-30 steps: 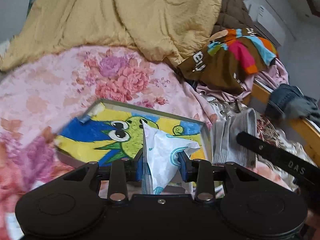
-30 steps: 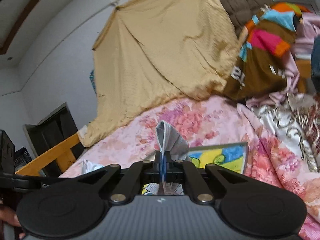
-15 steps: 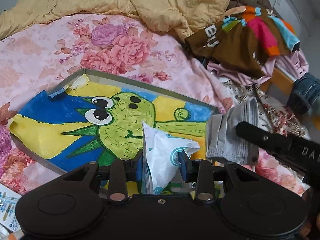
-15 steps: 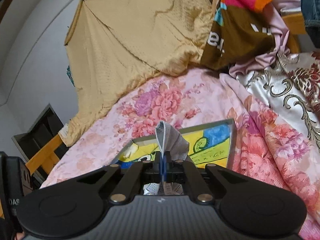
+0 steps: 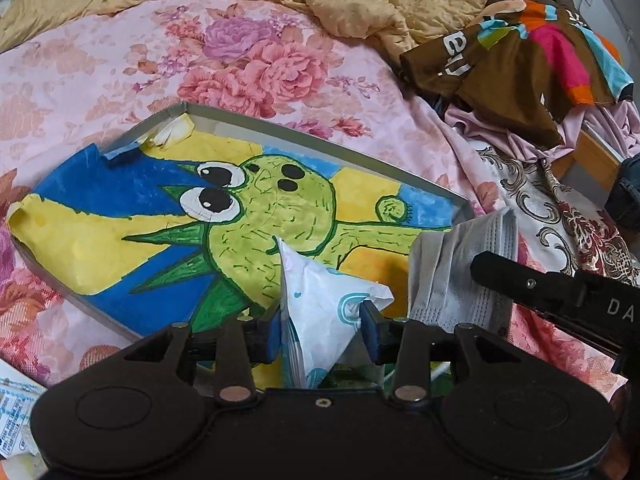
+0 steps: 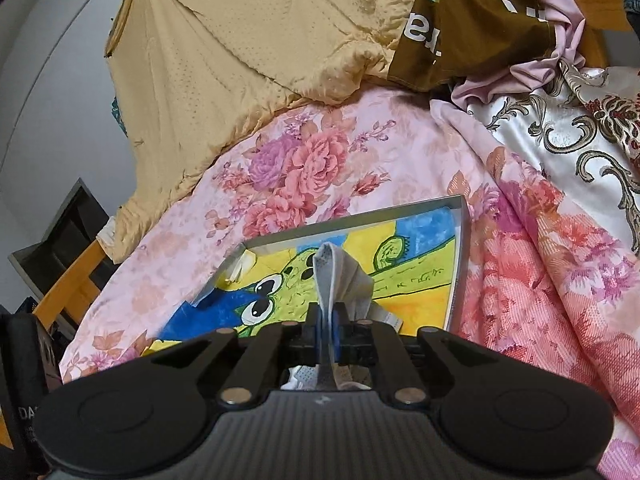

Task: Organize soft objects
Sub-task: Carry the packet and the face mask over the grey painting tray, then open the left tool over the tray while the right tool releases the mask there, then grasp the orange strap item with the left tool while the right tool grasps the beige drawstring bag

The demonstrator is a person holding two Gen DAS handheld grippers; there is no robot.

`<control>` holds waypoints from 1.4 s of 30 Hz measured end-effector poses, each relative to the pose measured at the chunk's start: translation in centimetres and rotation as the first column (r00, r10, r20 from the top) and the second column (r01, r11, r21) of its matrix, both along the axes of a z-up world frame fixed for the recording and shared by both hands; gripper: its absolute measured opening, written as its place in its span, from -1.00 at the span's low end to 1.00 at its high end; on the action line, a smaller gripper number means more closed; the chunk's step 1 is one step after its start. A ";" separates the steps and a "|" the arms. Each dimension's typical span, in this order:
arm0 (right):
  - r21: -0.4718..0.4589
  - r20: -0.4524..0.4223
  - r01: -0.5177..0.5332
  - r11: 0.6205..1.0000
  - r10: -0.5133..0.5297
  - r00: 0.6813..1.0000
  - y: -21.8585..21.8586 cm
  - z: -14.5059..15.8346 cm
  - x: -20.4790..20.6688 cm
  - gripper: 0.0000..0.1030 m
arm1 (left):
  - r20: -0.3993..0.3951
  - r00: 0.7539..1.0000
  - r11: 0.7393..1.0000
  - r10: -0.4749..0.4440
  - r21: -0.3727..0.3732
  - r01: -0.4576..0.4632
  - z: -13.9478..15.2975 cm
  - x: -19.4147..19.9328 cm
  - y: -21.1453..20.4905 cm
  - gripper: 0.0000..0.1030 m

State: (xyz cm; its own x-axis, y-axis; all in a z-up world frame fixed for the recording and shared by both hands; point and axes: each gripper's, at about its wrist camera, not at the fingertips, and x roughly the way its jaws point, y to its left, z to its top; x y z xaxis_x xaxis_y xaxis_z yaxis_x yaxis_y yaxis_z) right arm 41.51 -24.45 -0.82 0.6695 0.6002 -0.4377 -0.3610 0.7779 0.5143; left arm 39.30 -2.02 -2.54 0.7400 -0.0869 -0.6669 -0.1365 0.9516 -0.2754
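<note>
Both grippers have dropped closer over the tray
Left gripper jaws, just easing apart, hold a white packet; right gripper, also loosening, pinches a grey mask

Left tongs: angled downward; 2 blue pads part-spread, jaws just opening, a white packet between them.
Right tongs: angled gently downward; jaws nearly together, just easing apart, a grey mask between them.

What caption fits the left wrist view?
Left gripper holds a white tissue pack over a tray lined with a cartoon drawing, a grey face mask alongside.
</note>
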 end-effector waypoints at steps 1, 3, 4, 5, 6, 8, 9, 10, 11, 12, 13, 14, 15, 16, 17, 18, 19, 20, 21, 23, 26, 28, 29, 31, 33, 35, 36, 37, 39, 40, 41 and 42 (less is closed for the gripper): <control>0.000 -0.003 0.001 1.000 -0.001 1.000 0.0 0.0 0.1 -0.79 | 0.001 1.000 1.000 0.005 0.000 -0.005 0.0 -0.1 0.0 -0.14; -0.001 -0.006 0.001 1.000 -0.001 1.000 0.0 0.0 0.1 -0.74 | 0.009 1.000 1.000 0.013 -0.003 -0.013 -0.1 -0.3 0.2 -0.08; -0.001 -0.007 0.002 1.000 -0.003 1.000 0.0 0.0 0.1 -0.65 | 0.013 1.000 1.000 0.015 -0.006 -0.015 -0.1 -0.4 0.2 0.00; -0.001 -0.008 0.004 1.000 -0.004 1.000 0.0 0.0 0.1 -0.54 | 0.016 1.000 1.000 0.016 -0.009 -0.016 -0.1 -0.5 0.2 0.07; -0.002 -0.012 0.008 1.000 -0.008 1.000 0.0 0.1 0.1 -0.48 | 0.018 1.000 1.000 0.017 -0.013 -0.017 0.0 -0.6 0.3 0.09; 0.003 -0.025 0.011 1.000 -0.011 1.000 -0.1 0.1 0.2 -0.26 | 0.017 1.000 1.000 0.019 -0.019 -0.018 0.0 -0.8 0.2 0.16; 0.006 -0.034 0.011 1.000 -0.011 0.999 -0.3 0.0 0.2 -0.21 | 0.017 1.000 1.000 0.016 -0.020 -0.016 0.1 -0.9 0.2 0.19; 0.007 -0.043 0.012 1.000 -0.012 0.999 -0.3 0.0 0.2 -0.10 | 0.019 1.000 1.000 0.016 -0.019 -0.015 0.3 -1.0 0.2 0.25; 0.005 -0.049 0.014 1.000 -0.014 0.999 -0.4 0.1 0.2 -0.03 | 0.023 1.000 1.000 0.016 -0.018 -0.016 0.4 -1.2 0.2 0.33; -0.001 -0.052 0.017 1.000 -0.017 0.998 -0.5 0.2 0.1 0.01 | 0.028 0.999 1.000 0.019 -0.015 -0.019 0.6 -1.4 0.2 0.35; -0.006 -0.058 0.019 1.000 -0.019 0.998 -0.6 0.2 0.0 0.07 | 0.033 0.999 1.000 0.025 -0.013 -0.025 0.9 -1.7 0.2 0.39; -0.008 -0.057 0.020 1.000 -0.021 0.998 -0.7 0.5 -0.1 0.12 | 0.037 0.999 1.000 0.029 -0.014 -0.029 1.1 -1.9 0.3 0.41; -0.008 -0.054 0.021 1.000 -0.022 0.998 -0.9 0.7 -0.3 0.15 | 0.041 0.999 0.999 0.036 -0.012 -0.035 1.4 -2.3 0.4 0.42; -0.008 -0.050 0.022 1.000 -0.023 0.998 -1.0 0.9 -0.6 0.24 | 0.048 0.998 0.999 0.044 -0.009 -0.043 1.8 -2.8 0.5 0.45; -0.010 -0.045 0.022 1.000 -0.022 0.999 -1.1 1.3 -0.8 0.34 | 0.058 0.997 0.999 0.052 -0.003 -0.052 2.2 -3.3 0.6 0.51; -0.014 -0.036 0.021 1.000 -0.022 0.999 -1.2 1.7 -1.2 0.40 | 0.070 0.996 0.998 0.060 0.005 -0.061 2.7 -3.8 0.7 0.55; -0.018 -0.027 0.020 1.000 -0.021 0.999 -1.3 2.1 -1.6 0.47 | 0.085 0.994 0.997 0.069 0.014 -0.070 3.3 -4.5 0.7 0.62; -0.022 -0.018 0.020 1.000 -0.020 1.000 -1.4 2.5 -2.0 0.54 | 0.103 0.992 0.997 0.075 0.020 -0.078 4.0 -5.2 0.8 0.67; -0.027 -0.008 0.020 0.999 -0.020 1.000 -1.4 3.0 -2.5 0.58 | 0.122 0.989 0.996 0.080 0.024 -0.084 4.6 -5.9 0.9 0.70; -0.035 0.011 0.018 0.999 -0.018 1.000 -1.5 3.8 -3.7 0.71 | 0.154 0.984 0.995 0.088 0.033 -0.094 5.8 -7.3 1.1 0.78; -0.021 0.037 -0.003 1.000 0.004 0.999 -2.2 5.0 -5.7 0.93 | 0.195 0.975 0.991 0.106 0.065 -0.121 7.7 -9.9 1.1 0.84; -0.011 0.058 -0.024 1.000 0.024 0.998 -2.8 5.7 -7.2 0.99 | 0.215 0.969 0.988 0.120 0.070 -0.138 8.7 -11.7 1.0 0.90; -0.016 0.072 -0.031 0.999 0.032 0.997 -3.0 6.0 -8.0 0.99 | 0.227 0.965 0.986 0.129 0.072 -0.148 9.2 -12.7 0.9 0.94; -0.030 0.107 -0.034 0.999 0.037 0.994 -3.5 6.7 -9.5 0.99 | 0.263 0.954 0.983 0.141 0.077 -0.167 10.2 -14.9 0.5 0.98; -0.037 0.154 -0.036 0.999 0.041 0.987 -3.9 7.4 -11.1 1.00 | 0.293 0.945 0.981 0.143 0.084 -0.174 11.1 -16.6 0.2 0.98; -0.046 0.210 -0.034 0.998 0.043 0.977 -4.2 8.0 -12.8 1.00 | 0.314 0.941 0.981 0.129 0.099 -0.168 11.9 -18.5 -0.3 0.98; -0.062 0.240 -0.031 0.998 0.045 0.970 -4.3 8.4 -13.7 1.00 | 0.324 0.938 0.980 0.125 0.107 -0.168 12.2 -19.3 -0.4 0.98; -0.084 0.268 -0.024 0.996 0.045 0.962 -4.2 8.7 -14.6 1.00 | 0.331 0.935 0.979 0.124 0.115 -0.171 12.5 -20.2 -0.6 0.98; -0.133 0.320 -0.006 0.991 0.049 0.946 -4.1 9.2 -16.5 1.00 | 0.331 0.935 0.978 0.123 0.122 -0.172 12.8 -21.7 -0.8 0.98; -0.157 0.340 0.000 0.988 0.054 0.939 -4.0 9.3 -17.4 1.00 | 0.328 0.936 0.977 0.123 0.123 -0.172 12.8 -22.3 -0.9 0.98; -0.180 0.358 0.003 0.984 0.062 0.932 -3.9 9.4 -18.4 1.00 | 0.325 0.938 0.977 0.124 0.124 -0.172 12.8 -22.9 -0.9 0.98; -0.197 0.373 0.005 0.980 0.070 0.925 -3.8 9.4 -19.3 1.00 | 0.321 0.939 0.977 0.123 0.127 -0.171 12.7 -23.6 -0.9 0.98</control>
